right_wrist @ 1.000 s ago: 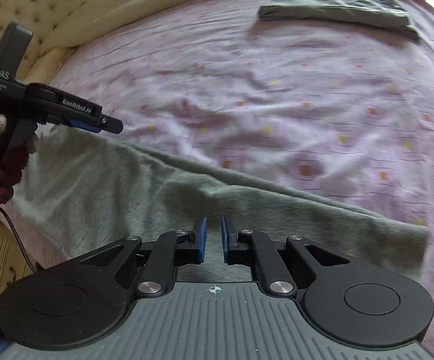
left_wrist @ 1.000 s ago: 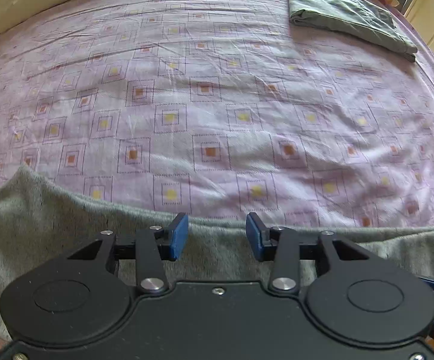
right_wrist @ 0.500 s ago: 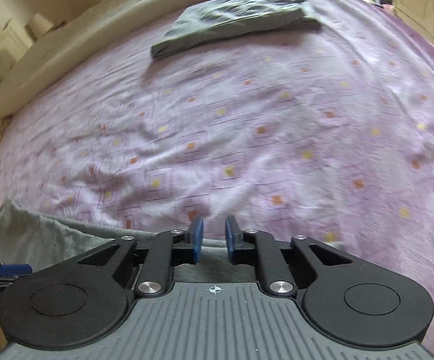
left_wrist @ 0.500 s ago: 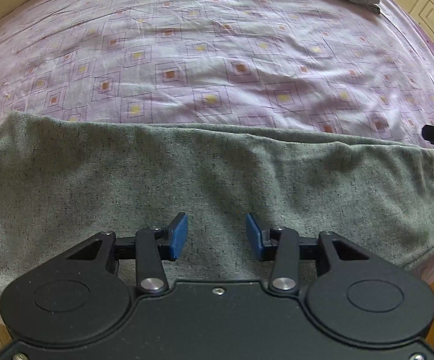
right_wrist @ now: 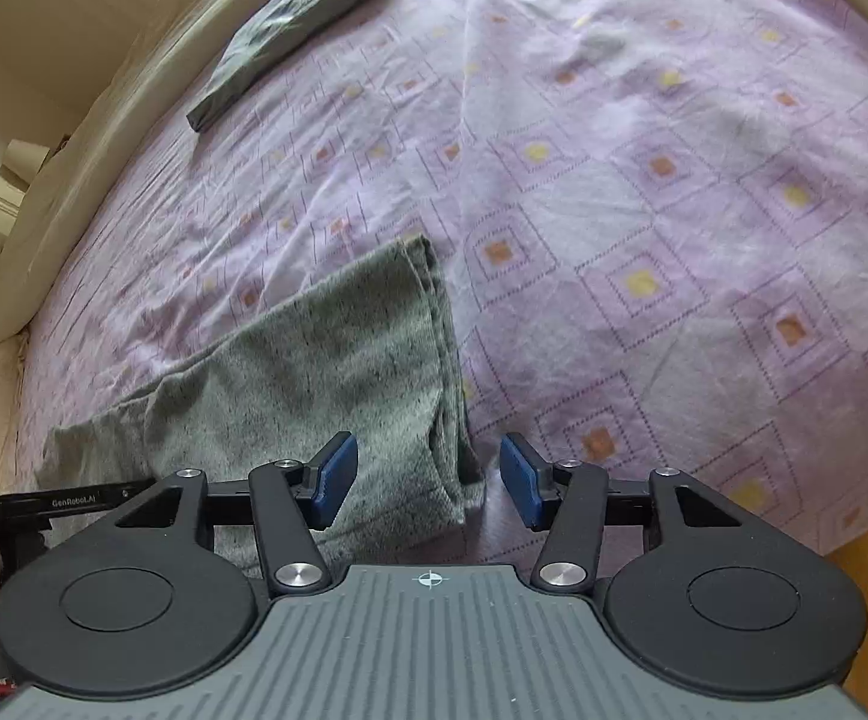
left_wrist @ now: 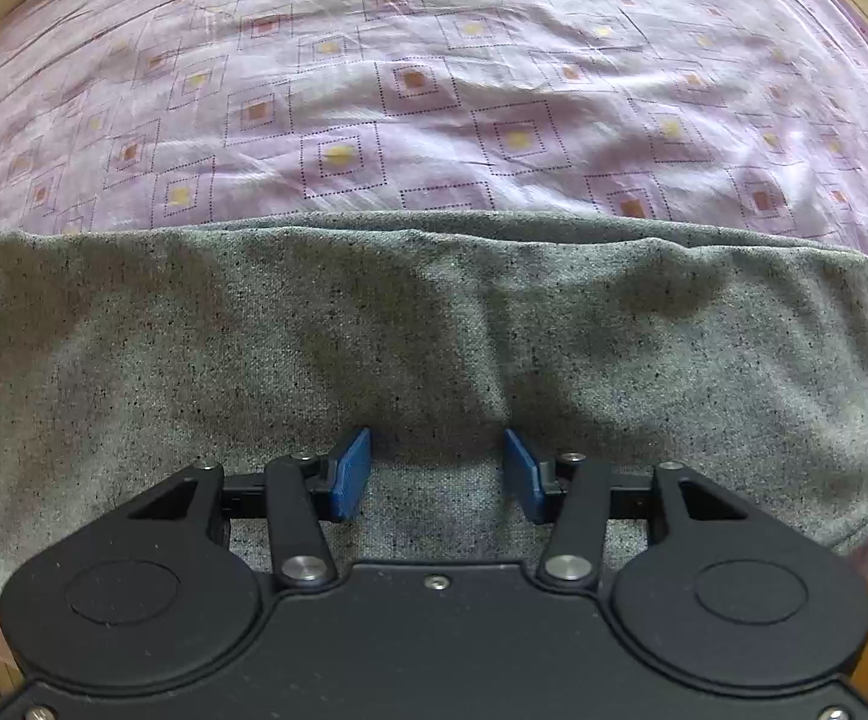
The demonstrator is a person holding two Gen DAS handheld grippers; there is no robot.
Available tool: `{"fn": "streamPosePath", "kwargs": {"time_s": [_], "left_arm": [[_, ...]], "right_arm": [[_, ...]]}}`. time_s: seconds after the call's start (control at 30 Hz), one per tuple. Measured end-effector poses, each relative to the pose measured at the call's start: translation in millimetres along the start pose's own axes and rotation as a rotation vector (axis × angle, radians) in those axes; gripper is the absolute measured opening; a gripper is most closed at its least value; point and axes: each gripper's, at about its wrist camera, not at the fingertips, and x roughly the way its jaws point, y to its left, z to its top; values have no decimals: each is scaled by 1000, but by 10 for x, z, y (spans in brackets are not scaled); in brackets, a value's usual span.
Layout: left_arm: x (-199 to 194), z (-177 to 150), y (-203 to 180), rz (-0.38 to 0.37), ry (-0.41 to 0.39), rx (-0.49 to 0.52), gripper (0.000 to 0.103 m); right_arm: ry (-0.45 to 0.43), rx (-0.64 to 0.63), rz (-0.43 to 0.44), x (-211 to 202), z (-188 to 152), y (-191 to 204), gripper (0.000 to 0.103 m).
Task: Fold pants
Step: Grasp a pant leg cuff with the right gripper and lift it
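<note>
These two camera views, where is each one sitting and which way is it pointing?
Left wrist view: sits on the left gripper, looking forward over its open blue pads across the grey pants onto the purple bedsheet.
Right wrist view: sits on the right gripper, open over the pants' end; the other gripper's black body shows at left.
Shared: pants, bedsheet.

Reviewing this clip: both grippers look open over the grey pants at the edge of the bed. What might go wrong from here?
1. The grey pants lie along the edge of the purple sheet; a tug toward that edge may drag them off.
2. The right gripper straddles the layered end; closing may catch only some layers or pinch the sheet too.
3. The left gripper sits over a crease mid-fabric; folding may lock it in.
</note>
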Motion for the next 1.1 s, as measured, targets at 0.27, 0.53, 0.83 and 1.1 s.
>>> {"fn": "streamPosePath", "kwargs": {"time_s": [0.27, 0.53, 0.83, 1.1], "left_arm": [[5, 6, -36, 31, 8, -5, 60], [10, 21, -26, 29, 15, -2, 61], [-26, 50, 18, 19, 15, -35, 60], [-93, 446, 53, 17, -44, -96, 49]], "right_arm": [[9, 88, 82, 76, -160, -75, 55], [-15, 179, 149, 111, -367, -54, 56], [-67, 255, 117, 249, -105, 60, 14], [-148, 96, 142, -134, -12, 554, 14]]}}
